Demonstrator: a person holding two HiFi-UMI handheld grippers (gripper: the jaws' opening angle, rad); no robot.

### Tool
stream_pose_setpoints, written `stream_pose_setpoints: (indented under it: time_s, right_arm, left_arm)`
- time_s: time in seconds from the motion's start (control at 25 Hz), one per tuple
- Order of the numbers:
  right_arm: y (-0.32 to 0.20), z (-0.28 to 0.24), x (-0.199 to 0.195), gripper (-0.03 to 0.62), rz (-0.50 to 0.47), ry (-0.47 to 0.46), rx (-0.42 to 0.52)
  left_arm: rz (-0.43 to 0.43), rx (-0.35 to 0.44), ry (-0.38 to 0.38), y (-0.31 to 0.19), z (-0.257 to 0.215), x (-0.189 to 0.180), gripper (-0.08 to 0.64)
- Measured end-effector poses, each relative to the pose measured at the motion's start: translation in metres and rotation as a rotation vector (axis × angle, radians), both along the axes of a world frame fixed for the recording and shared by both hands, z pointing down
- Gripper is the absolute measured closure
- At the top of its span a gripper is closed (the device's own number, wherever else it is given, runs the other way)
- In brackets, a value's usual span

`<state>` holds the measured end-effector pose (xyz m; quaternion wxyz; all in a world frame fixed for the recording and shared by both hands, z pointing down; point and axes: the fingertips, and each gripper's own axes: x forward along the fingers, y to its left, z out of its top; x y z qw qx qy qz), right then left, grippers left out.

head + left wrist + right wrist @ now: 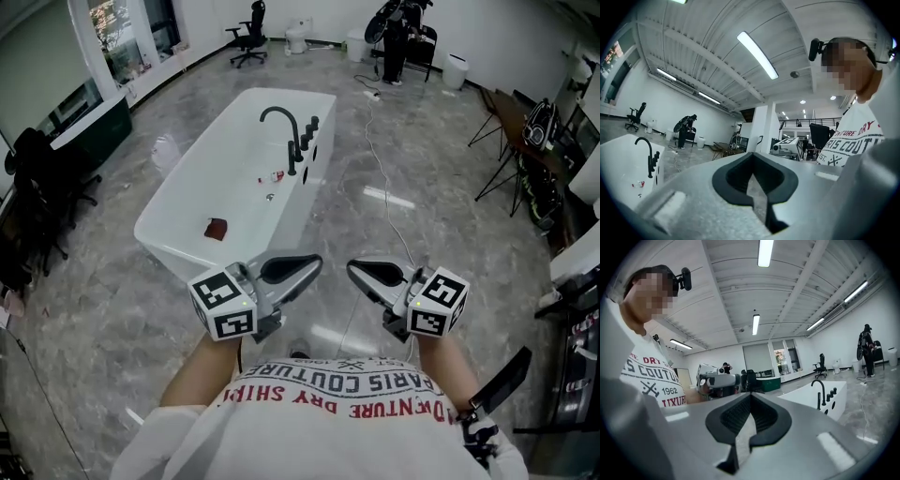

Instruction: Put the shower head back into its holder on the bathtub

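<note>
A white freestanding bathtub (178, 225) stands on the grey floor ahead of me. On its right rim are a black arched faucet (280, 120) and a row of black knobs (307, 136). A slim black upright piece (292, 161) stands by the faucet's foot; whether it is the shower head I cannot tell. My left gripper (313, 262) and right gripper (355, 268) are held close to my chest, tips pointing at each other, well short of the tub. Both are shut with nothing in them, as the left gripper view (752, 190) and the right gripper view (740, 430) also show.
A dark red object (216, 228) and a small red-white item (277, 175) lie inside the tub. A white cable (380, 169) runs along the floor right of it. Folding chairs and a table (511, 141) stand at the right, an office chair (249, 36) and a person (394, 42) at the back.
</note>
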<state>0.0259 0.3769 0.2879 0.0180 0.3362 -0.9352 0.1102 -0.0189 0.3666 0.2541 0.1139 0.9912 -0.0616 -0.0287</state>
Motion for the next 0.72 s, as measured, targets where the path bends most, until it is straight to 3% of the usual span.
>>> stream_pose_setpoints:
  time_s: [0.36, 0.72]
  right_arm:
    - [0.059, -0.011, -0.012, 0.589, -0.003, -0.005, 0.015]
    - [0.048, 0.022, -0.036, 0.589, 0.019, -0.041, -0.052]
  left_arm:
    - [-0.058, 0.037, -0.019, 0.055, -0.003, -0.017, 0.557]
    - [-0.105, -0.011, -0.032, 0.052, 0.033, -0.054, 0.557]
